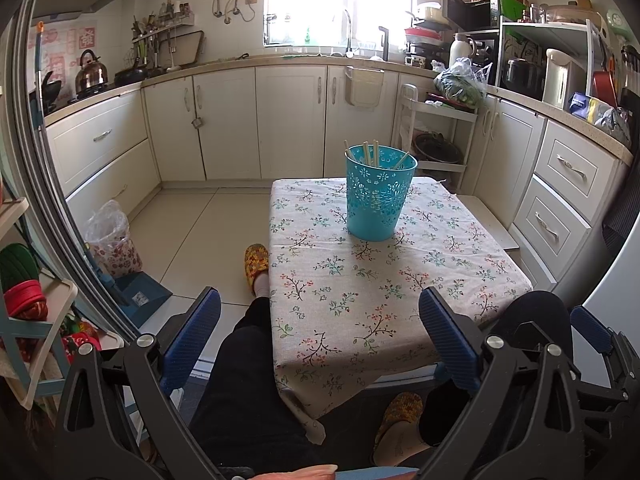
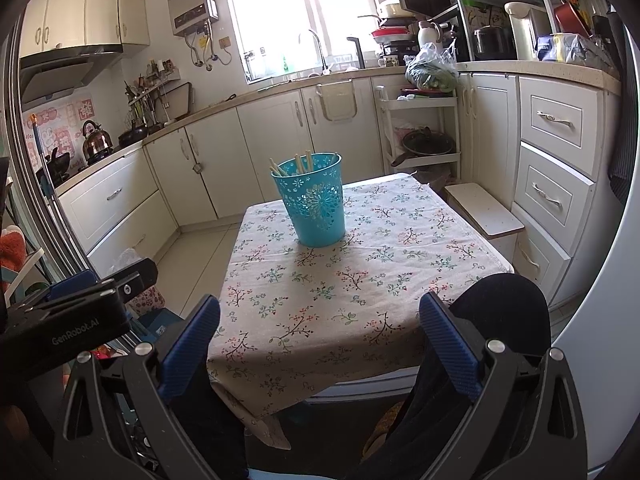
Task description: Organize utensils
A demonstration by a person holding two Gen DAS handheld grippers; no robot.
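A turquoise perforated holder (image 1: 378,194) stands upright on the floral tablecloth (image 1: 392,280), towards the table's far side; it also shows in the right wrist view (image 2: 314,200). Several wooden chopsticks (image 1: 371,154) stand in it, their tips above the rim, also seen from the right (image 2: 304,162). My left gripper (image 1: 320,332) is open and empty, held low at the table's near edge. My right gripper (image 2: 320,336) is open and empty, also at the near edge. The right gripper shows at the left view's right edge (image 1: 592,332), and the left gripper at the right view's left edge (image 2: 80,300).
The person's dark-trousered legs (image 1: 248,360) and yellow slippers (image 1: 256,260) are under and beside the table. Kitchen cabinets (image 1: 224,124) ring the room. A white trolley (image 1: 436,128) stands behind the table, a small white stool (image 2: 484,208) to its right, a lined bin (image 1: 112,240) on the left floor.
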